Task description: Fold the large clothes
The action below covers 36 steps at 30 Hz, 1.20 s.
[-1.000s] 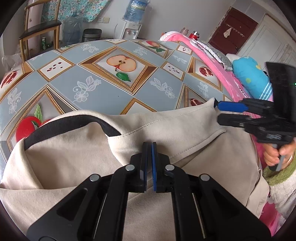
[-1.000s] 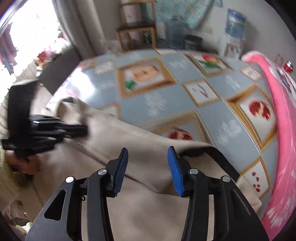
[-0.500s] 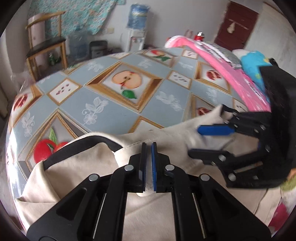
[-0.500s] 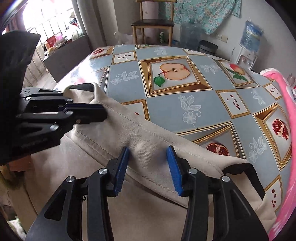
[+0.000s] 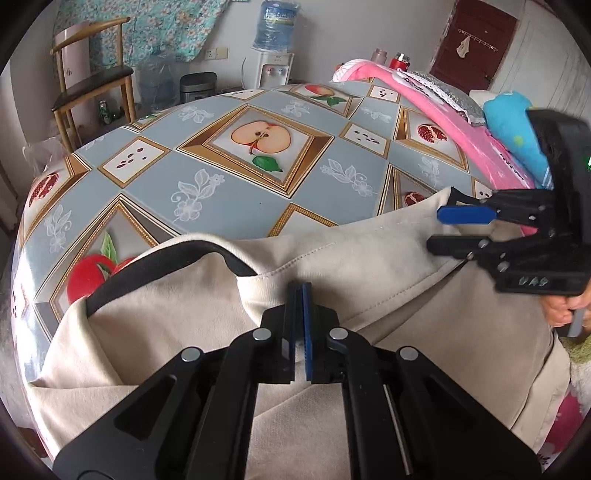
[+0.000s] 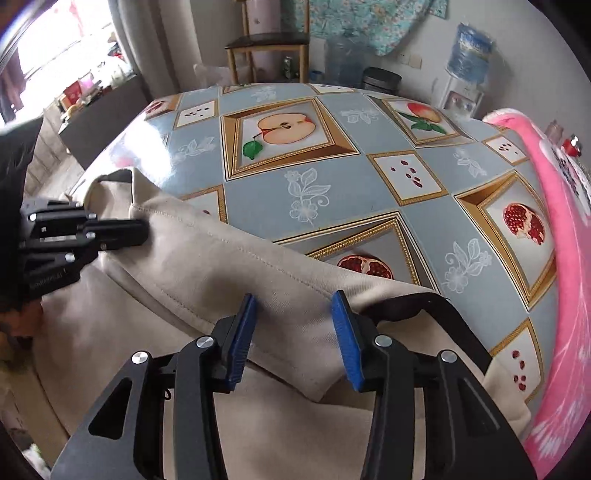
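We have the beige garment (image 5: 369,266) lying across the near part of the table (image 5: 229,192), its stitched fold running between our two tools and its black-trimmed opening (image 5: 155,266) humped up toward the left edge. Our left gripper (image 5: 300,317) has its fingers pressed together over the fold; it looks pinched on the cloth, though the fabric between the pads is hard to make out. Our right gripper (image 6: 293,328) stands with its fingers spread, straddling the same fold without biting it (the blue pads sit either side of the ridge).

To do this step well, we judge the right should close squarely on the doubled edge near the black trim (image 6: 436,306), catching both layers, before either hand lifts. Then we should move both together, keeping the fold line taut and straight, so the loose cloth hanging off the near edge does not drag crooked.

As for containers, a water jug (image 5: 274,22) sits on the dispenser (image 5: 275,68) behind the table, and its fill level is too blurred to tell.
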Each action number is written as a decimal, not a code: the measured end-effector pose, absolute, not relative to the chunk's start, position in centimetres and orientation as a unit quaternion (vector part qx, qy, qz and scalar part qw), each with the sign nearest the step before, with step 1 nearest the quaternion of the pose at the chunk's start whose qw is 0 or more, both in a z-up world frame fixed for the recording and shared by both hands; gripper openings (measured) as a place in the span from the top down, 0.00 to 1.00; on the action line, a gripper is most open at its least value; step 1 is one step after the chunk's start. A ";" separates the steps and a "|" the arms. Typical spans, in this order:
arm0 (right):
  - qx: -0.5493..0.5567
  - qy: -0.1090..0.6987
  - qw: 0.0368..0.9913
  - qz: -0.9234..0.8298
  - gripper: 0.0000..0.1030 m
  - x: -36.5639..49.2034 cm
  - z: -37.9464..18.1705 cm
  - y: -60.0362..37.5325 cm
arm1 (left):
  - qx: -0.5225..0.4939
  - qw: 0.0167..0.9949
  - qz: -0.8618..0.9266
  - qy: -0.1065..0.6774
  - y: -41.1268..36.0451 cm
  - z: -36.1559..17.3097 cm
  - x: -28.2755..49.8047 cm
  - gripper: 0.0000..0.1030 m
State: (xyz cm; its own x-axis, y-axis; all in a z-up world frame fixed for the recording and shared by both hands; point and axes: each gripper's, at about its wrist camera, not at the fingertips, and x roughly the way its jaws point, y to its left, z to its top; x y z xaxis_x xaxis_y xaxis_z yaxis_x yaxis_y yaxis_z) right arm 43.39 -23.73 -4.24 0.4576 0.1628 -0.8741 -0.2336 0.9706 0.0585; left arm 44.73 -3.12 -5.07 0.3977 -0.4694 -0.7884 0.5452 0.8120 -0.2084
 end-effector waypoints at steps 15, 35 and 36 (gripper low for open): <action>-0.061 0.504 0.843 0.175 0.61 42.1 -4.6 -19.4 | -0.017 0.829 -0.338 0.445 -0.8 -2.9 43.8 0.95; 0.040 0.473 0.877 0.073 0.23 30.7 2.1 -24.7 | 0.035 0.866 -0.245 0.434 2.2 2.5 35.9 0.55; 0.047 0.466 0.881 0.071 0.22 29.2 2.5 -24.7 | 0.044 0.870 -0.238 0.431 2.6 3.1 34.4 0.51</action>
